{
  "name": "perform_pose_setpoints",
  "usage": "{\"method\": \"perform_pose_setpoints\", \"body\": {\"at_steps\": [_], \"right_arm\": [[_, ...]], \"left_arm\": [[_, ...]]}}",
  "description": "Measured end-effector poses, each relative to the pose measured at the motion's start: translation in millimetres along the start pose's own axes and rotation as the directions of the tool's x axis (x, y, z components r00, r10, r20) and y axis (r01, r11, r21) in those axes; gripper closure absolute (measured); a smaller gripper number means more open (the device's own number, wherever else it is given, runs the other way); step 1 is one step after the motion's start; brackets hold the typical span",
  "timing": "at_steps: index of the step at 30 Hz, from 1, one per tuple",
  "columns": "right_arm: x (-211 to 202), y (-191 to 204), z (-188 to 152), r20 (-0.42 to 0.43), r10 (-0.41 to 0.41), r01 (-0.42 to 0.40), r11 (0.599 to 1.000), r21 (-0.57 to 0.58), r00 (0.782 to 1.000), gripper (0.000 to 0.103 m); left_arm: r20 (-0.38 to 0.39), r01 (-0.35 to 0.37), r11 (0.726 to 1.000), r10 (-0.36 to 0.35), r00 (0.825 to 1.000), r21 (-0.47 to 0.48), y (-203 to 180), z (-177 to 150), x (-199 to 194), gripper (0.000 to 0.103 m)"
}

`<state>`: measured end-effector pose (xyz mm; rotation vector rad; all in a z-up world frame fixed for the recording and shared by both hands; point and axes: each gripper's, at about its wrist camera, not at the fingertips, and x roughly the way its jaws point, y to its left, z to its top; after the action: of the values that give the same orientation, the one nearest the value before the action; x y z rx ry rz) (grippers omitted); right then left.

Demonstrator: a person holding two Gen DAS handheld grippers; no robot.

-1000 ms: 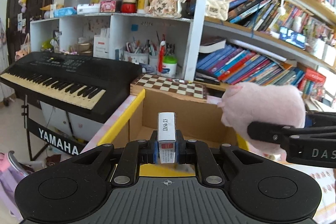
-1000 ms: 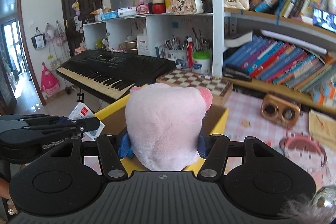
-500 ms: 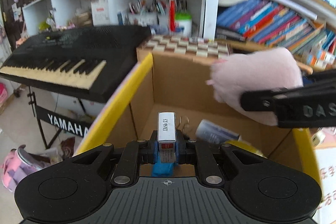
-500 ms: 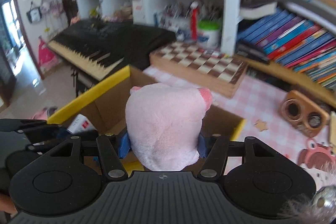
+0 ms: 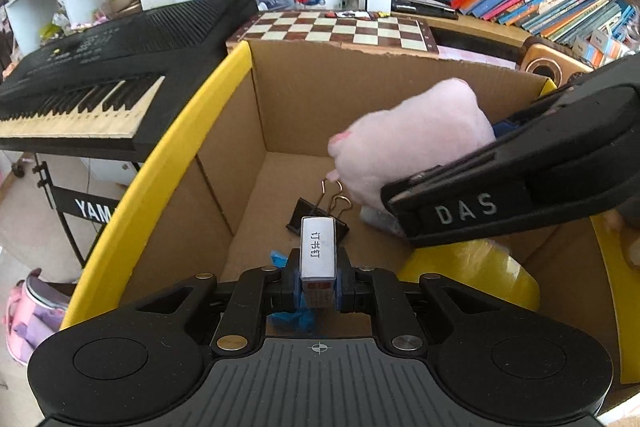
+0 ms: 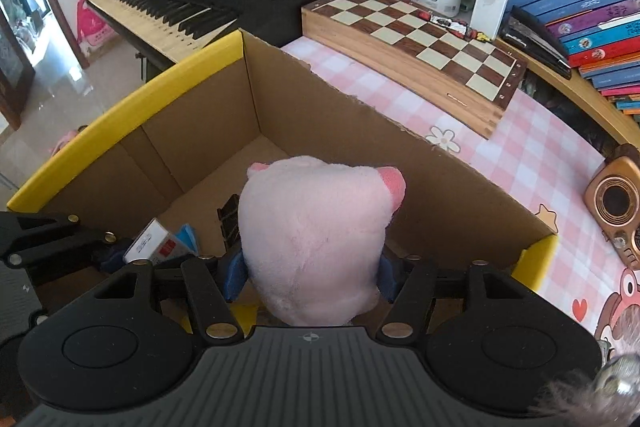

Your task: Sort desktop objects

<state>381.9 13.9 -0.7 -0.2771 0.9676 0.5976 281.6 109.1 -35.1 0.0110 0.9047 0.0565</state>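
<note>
Partly hidden binder clip [image 5: 320,213] behind staple box [image 5: 317,253], plush's [image 6: 316,239] face unseen

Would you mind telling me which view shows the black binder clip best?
The left wrist view: the black binder clip lies on the cardboard box floor, wire handles visible. The right wrist view shows only its edge beside the pink plush toy.
</note>
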Motion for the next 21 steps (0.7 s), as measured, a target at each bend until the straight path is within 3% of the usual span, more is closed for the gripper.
{"method": "perform_pose_setpoints", "body": {"at_steps": [7,9,12,16,21], "right_arm": [[1.5,-3.4,3.6,0.019,0.01,-0.01,0.999,0.032,1.0,0.038],[-3.5,-5.2,4.1,0.041,0.016,-0.019,0.998,0.055,0.999,0.032],[-14.8,-5.5,5.2,0.08,0.012,-0.018,0.997,0.074,0.997,0.022],[-34.2,-6.0,-0.6,0.136,-0.004,-0.012,0.994,0.11,0.991,0.021],[-69.3,-6.3,-15.0,0.241,-0.05,0.013,0.988,0.153,0.969,0.021]], "left_arm": [[0.029,0.021,1.0,-0.02,0.999,-0.019,1.5,-0.2,-4.7,0.08],[0.049,0.024,1.0,-0.023,0.999,-0.014,1.3,-1.2,-10.5,0.061],[0.089,0.025,1.0,-0.024,0.996,-0.013,1.5,-2.6,-23.3,0.043],[0.131,0.053,0.998,-0.049,0.99,-0.029,4.5,-3.8,-42.5,0.042],[0.204,0.058,0.997,-0.048,0.978,-0.046,6.6,-7.0,-70.4,0.031]]}}
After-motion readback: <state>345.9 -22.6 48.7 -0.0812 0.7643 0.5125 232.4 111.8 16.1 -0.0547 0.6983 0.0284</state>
